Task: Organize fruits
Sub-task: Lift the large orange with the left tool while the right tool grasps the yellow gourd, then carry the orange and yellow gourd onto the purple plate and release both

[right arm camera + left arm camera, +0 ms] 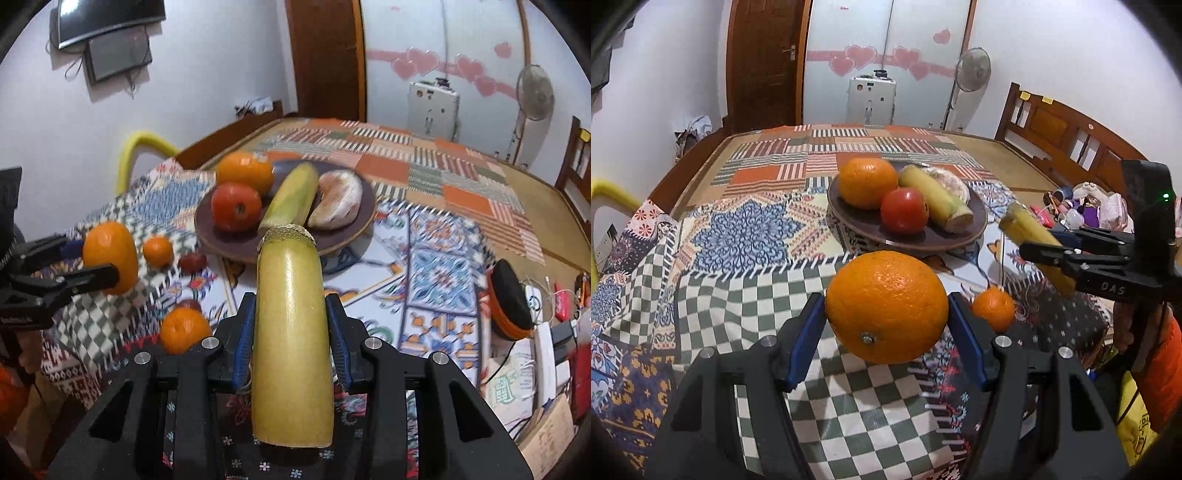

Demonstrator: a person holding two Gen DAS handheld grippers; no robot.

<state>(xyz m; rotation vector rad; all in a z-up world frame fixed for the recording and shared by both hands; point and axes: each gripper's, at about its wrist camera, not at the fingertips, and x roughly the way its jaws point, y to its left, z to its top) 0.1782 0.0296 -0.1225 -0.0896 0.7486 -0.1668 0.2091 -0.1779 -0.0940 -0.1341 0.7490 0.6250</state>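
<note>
Four items fill the plate ahead as left tongs grip an orange, right tongs a yellow stalk; small fruits wait beside.

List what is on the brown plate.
On the brown plate: an orange, a red tomato, a yellow cane piece and a pale wrapped item. Anything beneath them is hidden.

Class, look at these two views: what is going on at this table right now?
A person is sorting fruit with two handheld grippers. The left gripper is shut on a large round orange, held above the patterned tablecloth. The right gripper is shut on a yellow-green cut stalk. The dark round plate already holds another orange, a red tomato, a similar stalk and a pale wrapped item.
</note>
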